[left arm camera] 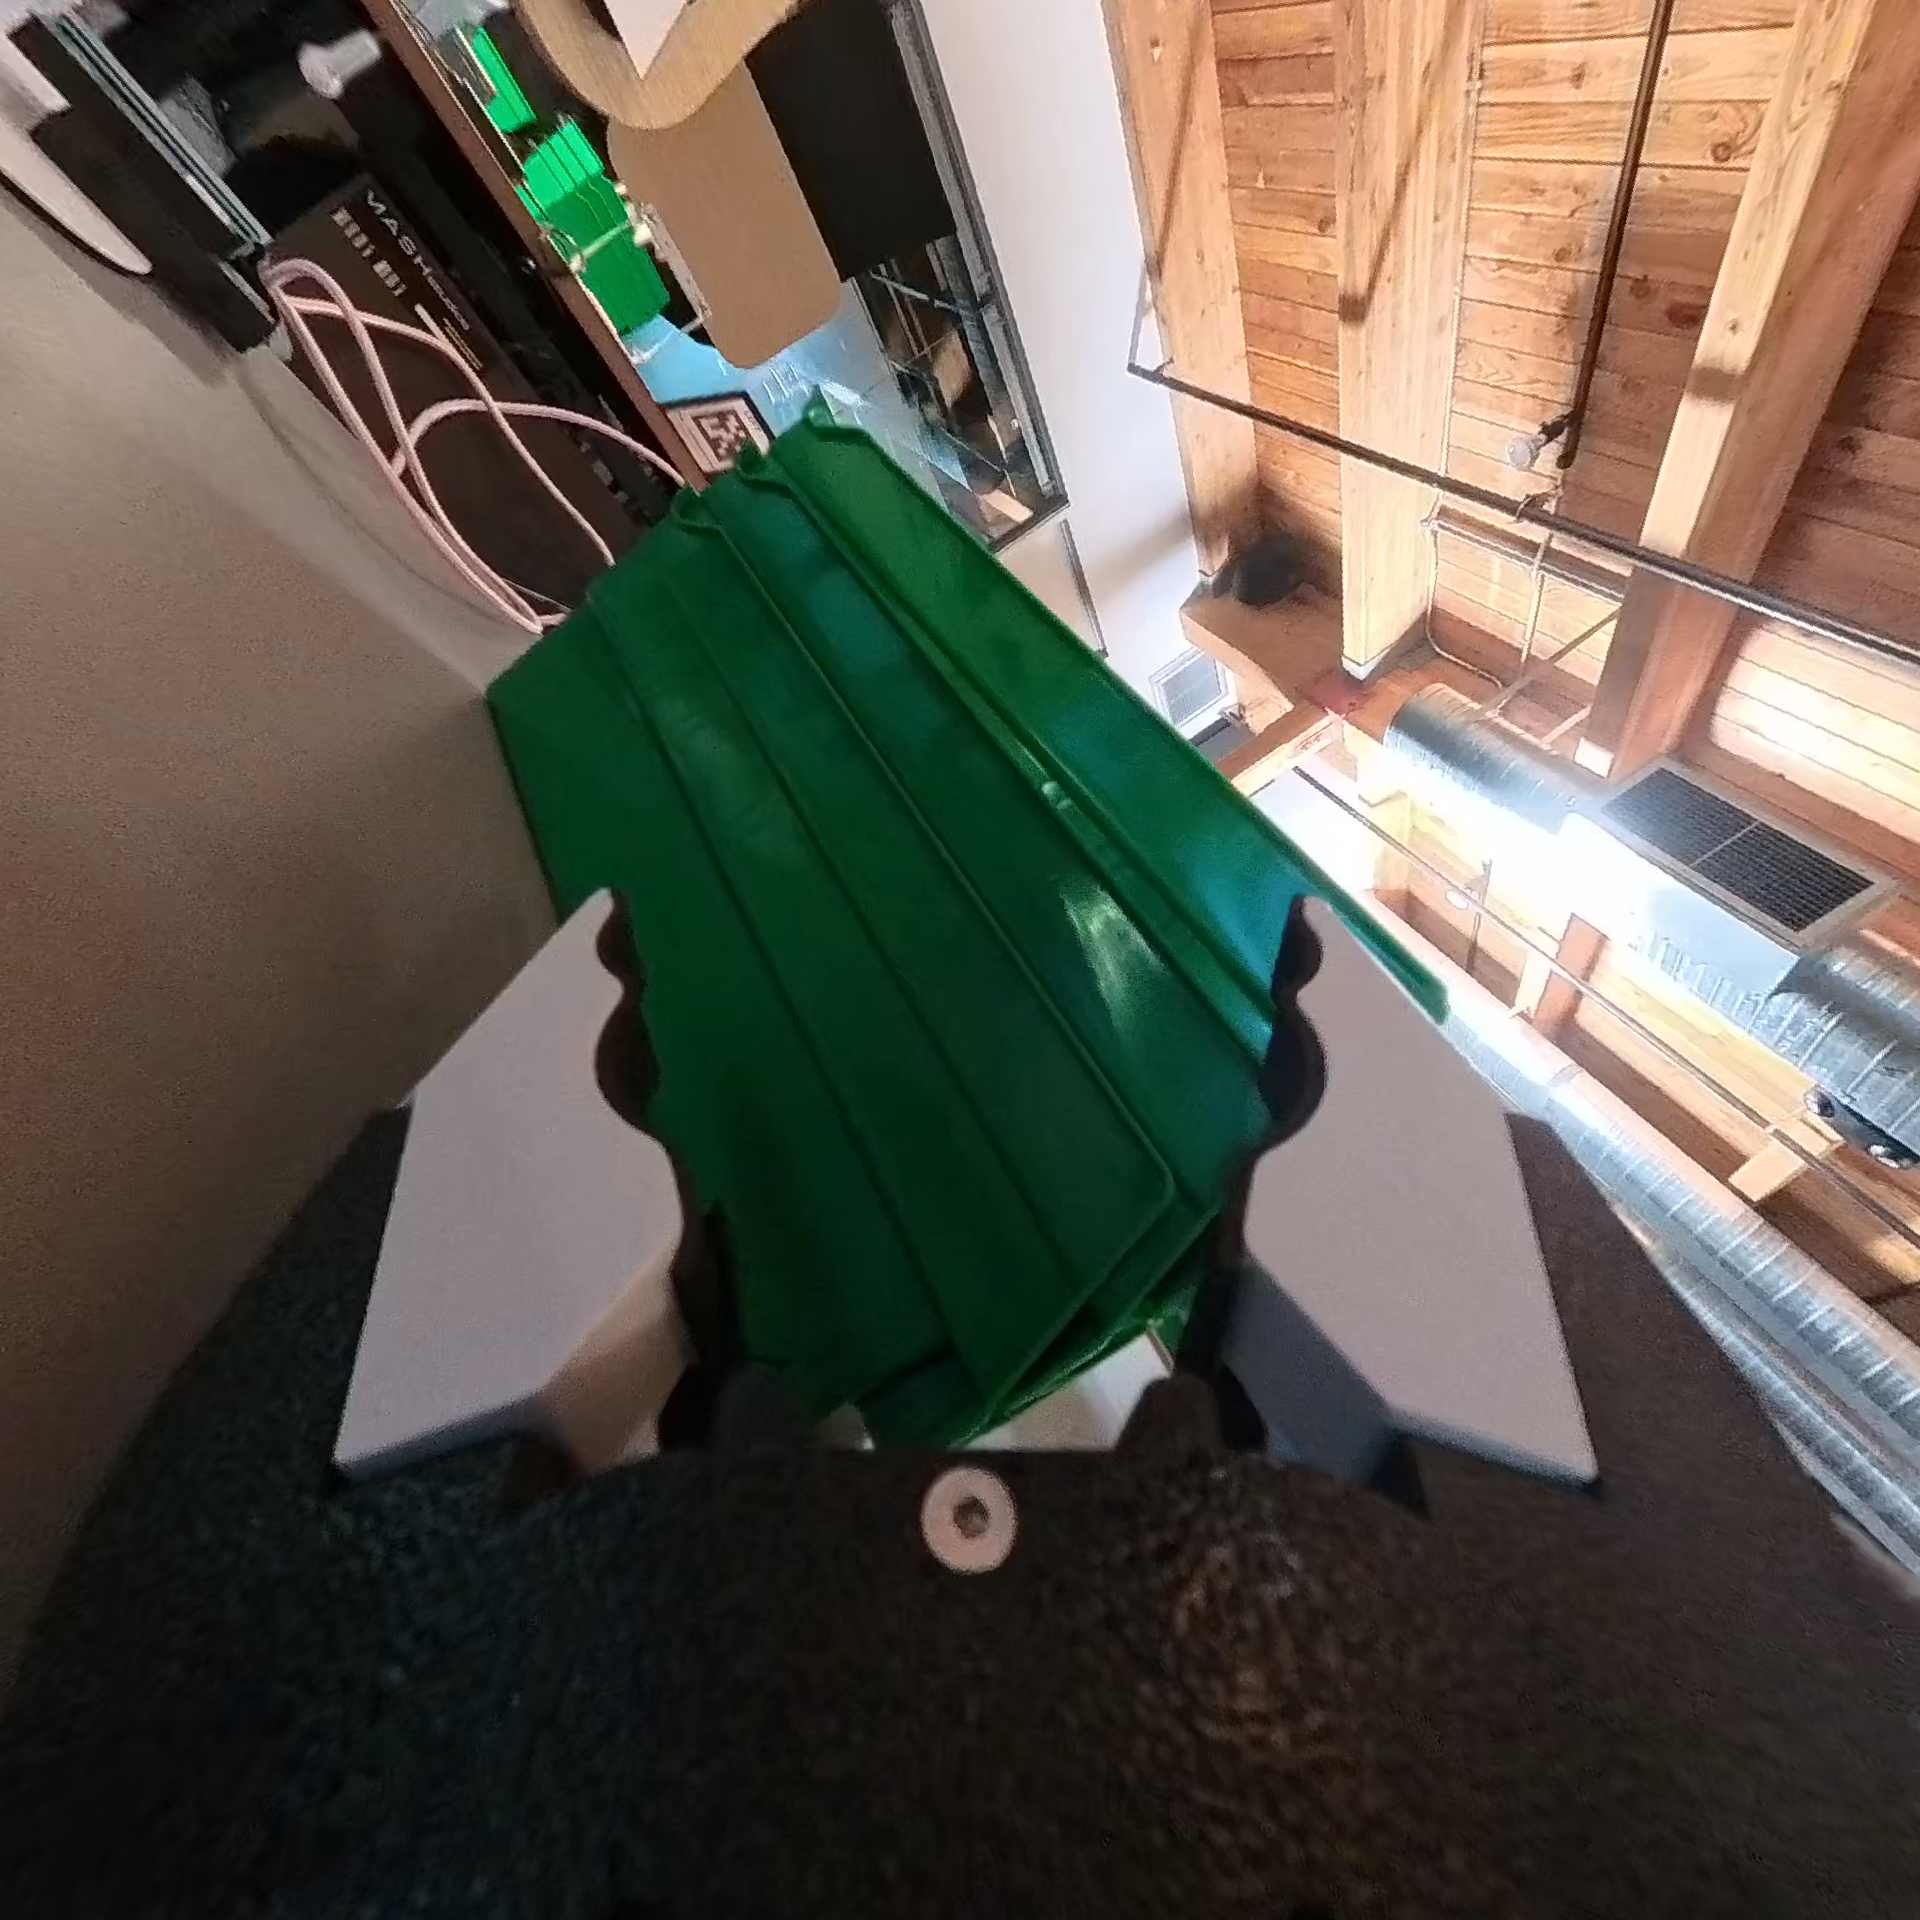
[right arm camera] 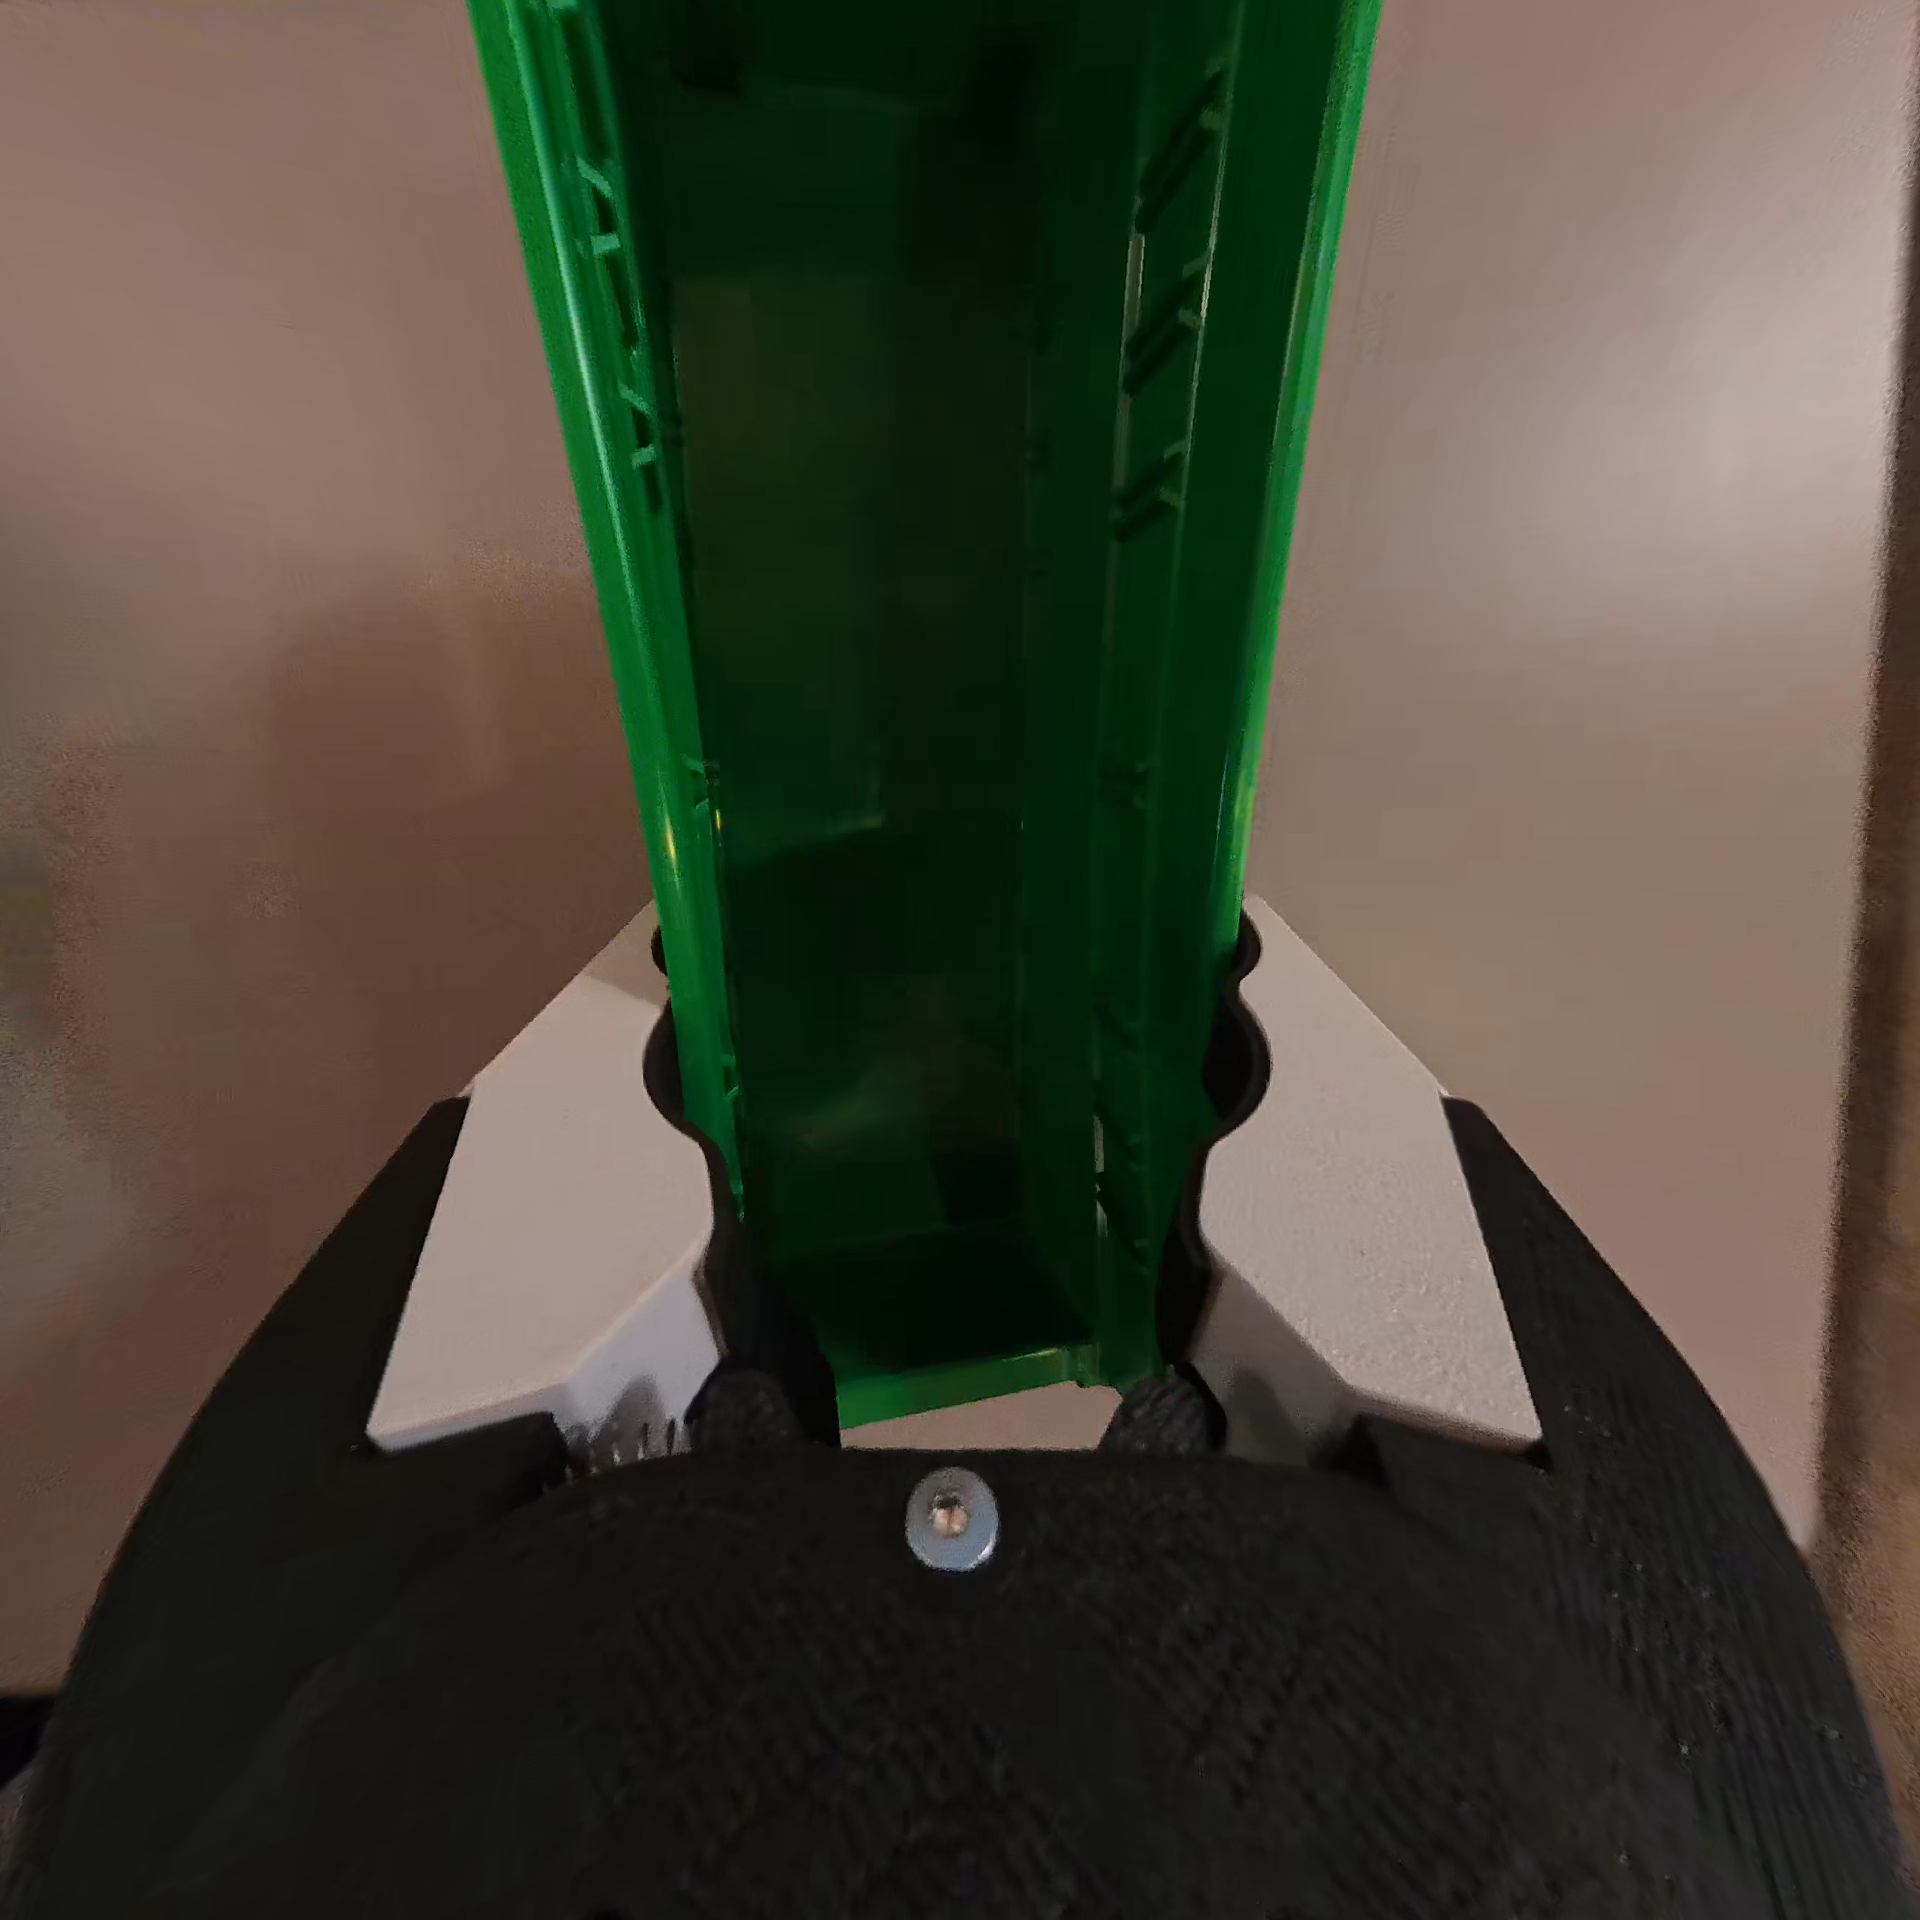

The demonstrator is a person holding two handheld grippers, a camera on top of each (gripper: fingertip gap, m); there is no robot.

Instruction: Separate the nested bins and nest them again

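In the left wrist view a stack of nested green bins point(left arm camera: 883, 883) fills the middle, seen from its stepped outer side. My left gripper point(left arm camera: 951, 997) is shut on the stack, one finger on each side, and holds it tilted up in the air. In the right wrist view a long green bin point(right arm camera: 914, 675) runs straight up the frame, its open inside facing the camera. My right gripper point(right arm camera: 951, 1029) is shut on that bin's near end, the black pads point(right arm camera: 1226, 1049) pressing on both of its side walls. Neither view shows the other gripper.
A beige wall point(left arm camera: 208, 779) lies to the left in the left wrist view, with pink cables point(left arm camera: 416, 395), dark equipment and more green bins point(left arm camera: 582, 208) beyond. A wooden ceiling with beams point(left arm camera: 1558, 312) and metal ducts point(left arm camera: 1475, 769) is at the right. The right wrist view shows a plain beige wall point(right arm camera: 260, 520).
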